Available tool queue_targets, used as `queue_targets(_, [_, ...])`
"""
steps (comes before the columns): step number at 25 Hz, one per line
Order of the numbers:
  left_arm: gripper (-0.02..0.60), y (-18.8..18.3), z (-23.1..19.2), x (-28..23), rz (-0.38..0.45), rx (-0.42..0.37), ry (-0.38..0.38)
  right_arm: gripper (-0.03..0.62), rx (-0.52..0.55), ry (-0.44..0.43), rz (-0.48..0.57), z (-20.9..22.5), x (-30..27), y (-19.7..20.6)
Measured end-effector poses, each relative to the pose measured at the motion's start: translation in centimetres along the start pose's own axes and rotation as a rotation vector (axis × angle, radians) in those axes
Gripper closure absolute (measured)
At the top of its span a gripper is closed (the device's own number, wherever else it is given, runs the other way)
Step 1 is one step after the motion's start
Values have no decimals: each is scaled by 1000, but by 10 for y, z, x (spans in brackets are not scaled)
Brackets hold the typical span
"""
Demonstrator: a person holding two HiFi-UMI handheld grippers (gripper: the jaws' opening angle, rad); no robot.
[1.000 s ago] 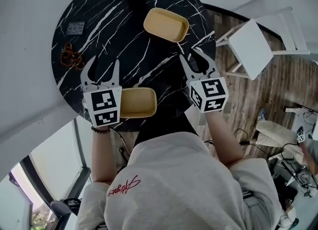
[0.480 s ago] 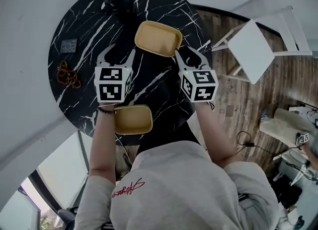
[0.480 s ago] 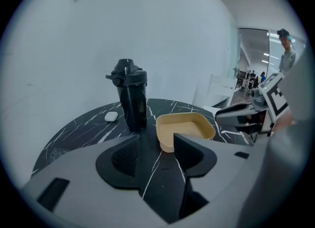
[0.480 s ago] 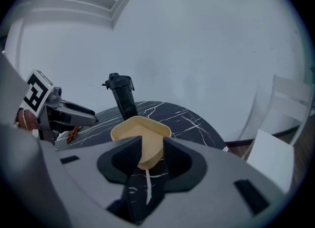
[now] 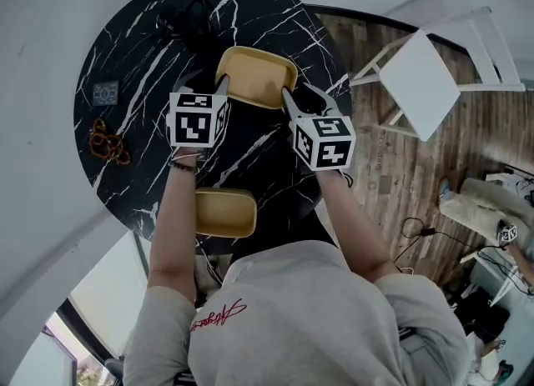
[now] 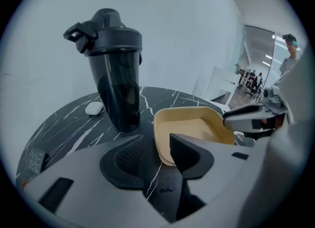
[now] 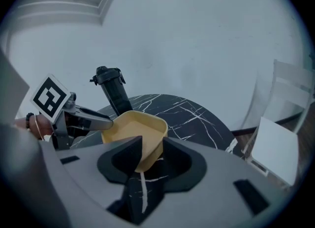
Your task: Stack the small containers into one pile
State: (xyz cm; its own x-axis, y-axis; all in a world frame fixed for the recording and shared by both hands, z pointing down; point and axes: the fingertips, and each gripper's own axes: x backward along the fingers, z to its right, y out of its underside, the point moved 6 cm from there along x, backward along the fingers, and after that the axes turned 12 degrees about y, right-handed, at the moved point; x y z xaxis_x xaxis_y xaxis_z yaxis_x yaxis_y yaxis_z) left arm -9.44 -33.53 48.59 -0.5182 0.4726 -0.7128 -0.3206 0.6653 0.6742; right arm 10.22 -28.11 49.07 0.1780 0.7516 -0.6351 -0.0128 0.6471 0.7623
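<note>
Head view: a round black marble table [image 5: 275,9] is seen from above. Every place here is given against the far yellow container [image 5: 254,76], which lies empty and upright on it.

Well to the left of that container, a string of brown beads [image 5: 108,141] is left on the tabletop. Behind the container and to its left, a dark bottle [image 6: 115,69] is stood upright, apart from it.

The left gripper [image 5: 206,84] is set at the container's left rim. Its jaws have just been closing and are seen apart, with a corner of the rim between them and the pads not yet pressed on it.

The near yellow container [image 5: 224,212], the other piece of the pile, lies well apart on the person's side, by the table's edge.

The right gripper [image 5: 302,97] is placed at the far container's right rim. One jaw is inside the wall and one outside, and a gap is still seen, so nothing is clamped. Well to the right, off the table, a white chair [image 5: 425,72] is stood.

The step in hand is judged to be the two-sided grasp. It is best done with both rims clamped together and each wall seated deep between the pads. The container should then be lifted level, so that it is neither tilted nor pushed toward the bottle, and lowered squarely into the near one.
</note>
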Motion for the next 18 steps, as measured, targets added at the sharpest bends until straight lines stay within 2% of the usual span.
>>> queue_targets(3, [433, 3, -3, -7, -29, 21, 8, 488, -12, -20, -18, 1, -3, 3])
queue_targets(11, [517, 10, -6, -17, -60, 82, 19, 503, -32, -61, -37, 1, -10, -2])
queue_targets(15, [525, 11, -7, -16, -48, 135, 31, 517, -61, -57, -48, 2, -11, -3])
queue_targets(18, [525, 11, -6, -12, -48, 154, 27, 531, -42, -47, -50, 0, -11, -7])
